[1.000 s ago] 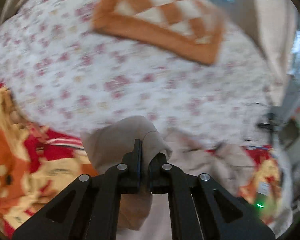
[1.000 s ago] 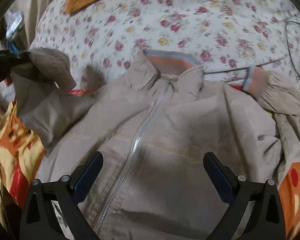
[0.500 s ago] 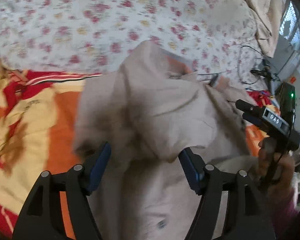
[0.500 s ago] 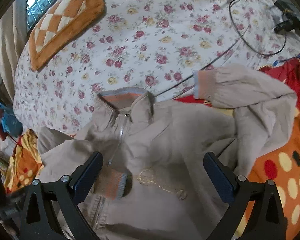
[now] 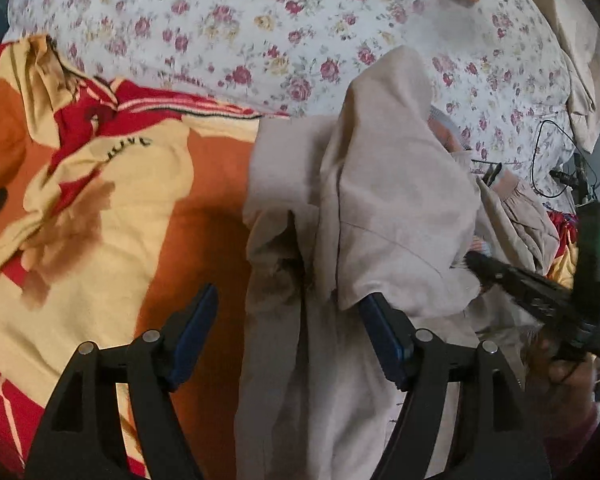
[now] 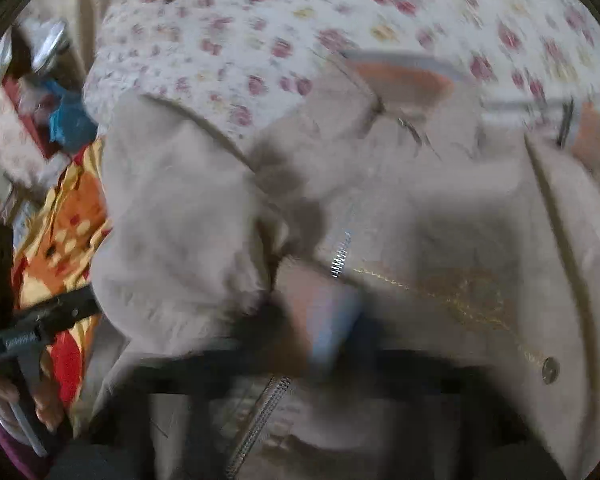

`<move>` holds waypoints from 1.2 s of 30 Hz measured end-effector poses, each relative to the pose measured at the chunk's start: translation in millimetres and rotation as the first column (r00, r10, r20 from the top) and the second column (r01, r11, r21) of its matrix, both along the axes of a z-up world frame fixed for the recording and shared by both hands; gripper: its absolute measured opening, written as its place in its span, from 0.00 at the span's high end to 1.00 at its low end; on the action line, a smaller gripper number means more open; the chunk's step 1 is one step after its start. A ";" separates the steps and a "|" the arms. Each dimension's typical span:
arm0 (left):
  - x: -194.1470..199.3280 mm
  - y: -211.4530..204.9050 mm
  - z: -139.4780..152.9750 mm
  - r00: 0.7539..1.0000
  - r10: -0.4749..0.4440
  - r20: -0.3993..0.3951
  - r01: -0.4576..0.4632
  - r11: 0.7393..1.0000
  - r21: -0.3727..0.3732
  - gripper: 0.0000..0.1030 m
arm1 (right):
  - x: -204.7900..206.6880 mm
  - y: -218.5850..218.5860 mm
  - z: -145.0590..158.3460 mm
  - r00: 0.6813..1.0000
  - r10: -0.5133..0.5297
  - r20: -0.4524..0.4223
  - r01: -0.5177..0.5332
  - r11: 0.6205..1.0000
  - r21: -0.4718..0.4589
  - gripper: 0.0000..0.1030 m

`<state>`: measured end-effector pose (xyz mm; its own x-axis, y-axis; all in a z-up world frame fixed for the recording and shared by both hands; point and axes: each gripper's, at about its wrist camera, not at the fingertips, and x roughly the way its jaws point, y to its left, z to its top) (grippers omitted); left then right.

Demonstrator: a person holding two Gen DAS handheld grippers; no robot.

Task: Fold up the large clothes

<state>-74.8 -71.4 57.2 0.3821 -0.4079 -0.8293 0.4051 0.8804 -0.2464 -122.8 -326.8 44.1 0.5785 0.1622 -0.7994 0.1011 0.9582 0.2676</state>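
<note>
Sleeve dropped across the jacket [image 5: 380,200]

Left gripper [image 5: 288,332] had opened, releasing the sleeve [image 5: 396,168]; right gripper [image 6: 320,332] snapped shut (blurred) on its cuff [image 6: 320,312].

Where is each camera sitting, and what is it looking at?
Left wrist: sits on the left gripper, looking down over its open blue-padded fingers at the beige jacket on the orange blanket; the person's other hand shows at right.
Right wrist: sits on the right gripper, blurred, jaws just closed, looking down at the jacket's zipper.
Both show the jacket and the floral sheet.
</note>
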 end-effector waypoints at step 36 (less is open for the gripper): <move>28.2 16.1 -28.7 0.980 0.200 0.000 -0.199 0.976 0.087 0.28 | 55.9 -57.9 -18.0 0.945 -0.284 -0.164 0.195 0.889 -0.414 0.61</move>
<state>-46.6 -55.4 28.5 0.4409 -0.2514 -0.8616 0.2173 0.9613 -0.1693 -66.9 -384.8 26.1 0.3681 -0.3072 -0.8776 0.3529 0.9194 -0.1738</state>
